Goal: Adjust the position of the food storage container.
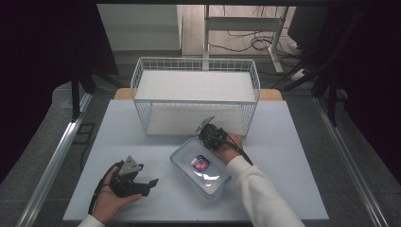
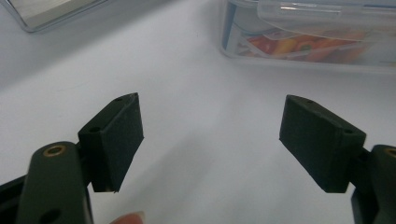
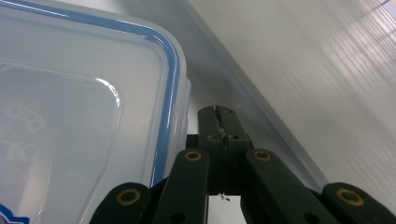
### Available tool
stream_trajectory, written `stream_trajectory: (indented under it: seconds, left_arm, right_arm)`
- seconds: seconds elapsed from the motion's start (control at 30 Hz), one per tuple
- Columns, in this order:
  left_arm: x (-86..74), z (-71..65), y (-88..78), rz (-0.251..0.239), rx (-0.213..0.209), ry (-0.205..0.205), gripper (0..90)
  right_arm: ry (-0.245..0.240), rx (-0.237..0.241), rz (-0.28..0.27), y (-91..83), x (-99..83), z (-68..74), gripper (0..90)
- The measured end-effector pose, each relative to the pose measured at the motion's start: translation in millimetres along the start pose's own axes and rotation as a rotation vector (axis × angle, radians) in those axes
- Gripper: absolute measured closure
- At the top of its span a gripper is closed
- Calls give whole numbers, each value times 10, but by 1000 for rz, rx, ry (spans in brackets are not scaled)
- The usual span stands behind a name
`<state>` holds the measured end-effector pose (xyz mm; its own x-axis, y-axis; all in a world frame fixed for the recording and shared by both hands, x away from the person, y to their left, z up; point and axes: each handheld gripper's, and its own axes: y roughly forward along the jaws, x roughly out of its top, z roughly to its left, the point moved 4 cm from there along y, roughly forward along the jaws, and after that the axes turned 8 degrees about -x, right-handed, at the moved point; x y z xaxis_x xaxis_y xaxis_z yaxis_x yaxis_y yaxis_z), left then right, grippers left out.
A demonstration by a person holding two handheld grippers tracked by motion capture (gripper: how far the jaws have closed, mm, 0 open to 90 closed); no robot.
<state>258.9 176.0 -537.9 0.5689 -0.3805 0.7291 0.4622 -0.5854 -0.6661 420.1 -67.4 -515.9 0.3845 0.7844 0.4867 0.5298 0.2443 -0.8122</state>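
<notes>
A clear plastic food box with a blue-edged lid was seen lying flat on the white table, just in front of the wire basket. The right gripper was held at the box's far corner, its jaws pressed tight together with nothing between them. The left gripper was kept well apart from the box, its jaws spread wide and empty. The box was judged to be light, stiff and smooth, so easily slipped. It would best be taken by its rim or side.
</notes>
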Motion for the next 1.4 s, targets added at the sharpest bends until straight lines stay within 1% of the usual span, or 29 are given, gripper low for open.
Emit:
stream_trajectory:
  seconds: [0.17,0.3,0.33,0.37,0.4,0.43,0.5,0.53,0.57,0.63,0.67,0.7,0.73,0.87,0.9,0.93,0.97,1.0,1.03,1.1,1.23,1.3,1.4]
  left_arm:
    - [0,5,0,-2,1,-3,215]
    - [0,7,-4,-5,2,-4,215]
    - [0,13,-10,-1,3,-1,215]
    - [0,15,-12,-2,3,-1,215]
    - [0,23,-24,-5,4,-3,215]
    - [0,23,-24,-5,4,-3,215]
    - [6,42,-51,-12,11,-4,215]
    - [10,50,-65,-16,13,-6,214]
    - [19,60,-88,-28,16,-11,214]
    - [39,89,-150,-47,27,-19,215]
    - [57,110,-204,-66,33,-30,215]
    - [57,110,-204,-66,33,-30,215]
    - [61,118,-223,-72,35,-31,215]
    - [65,133,-249,-79,38,-35,215]
    - [66,136,-251,-81,37,-36,214]
    - [67,137,-252,-82,37,-36,214]
    - [68,139,-255,-83,38,-35,214]
    - [69,139,-257,-85,38,-36,214]
    - [70,140,-260,-87,39,-38,214]
    - [69,144,-267,-89,40,-39,214]
    - [68,151,-269,-88,40,-40,214]
    - [65,154,-266,-87,40,-40,214]
    - [59,160,-260,-86,40,-44,214]
  right_arm:
    - [-40,31,-8,-3,74,67,889]
    - [-72,55,-15,-3,149,146,889]
    - [-88,69,-20,-1,181,190,889]
    - [-88,69,-20,-1,181,190,889]
    - [-105,77,-22,-10,210,229,889]
    - [-105,77,-22,-10,210,229,889]
    - [-124,88,-30,-20,238,275,889]
    - [-136,102,-37,-30,265,330,889]
    - [-136,102,-37,-30,265,330,889]
    - [-155,115,-49,-38,289,386,889]
    - [-175,125,-56,-52,311,438,889]
    - [-175,125,-56,-52,311,438,889]
    - [-192,138,-64,-65,333,494,889]
    - [-223,170,-84,-94,381,616,889]
    - [-230,174,-89,-97,392,648,889]
    - [-230,174,-89,-97,392,648,889]
    - [-242,180,-91,-108,408,705,889]
    - [-248,186,-92,-114,415,733,889]
    - [-248,186,-92,-114,415,733,889]
    - [-273,206,-98,-137,423,812,890]
    - [-290,210,-98,-161,423,868,889]
    - [-296,201,-107,-170,422,877,889]
    - [-270,199,-119,-239,396,846,889]
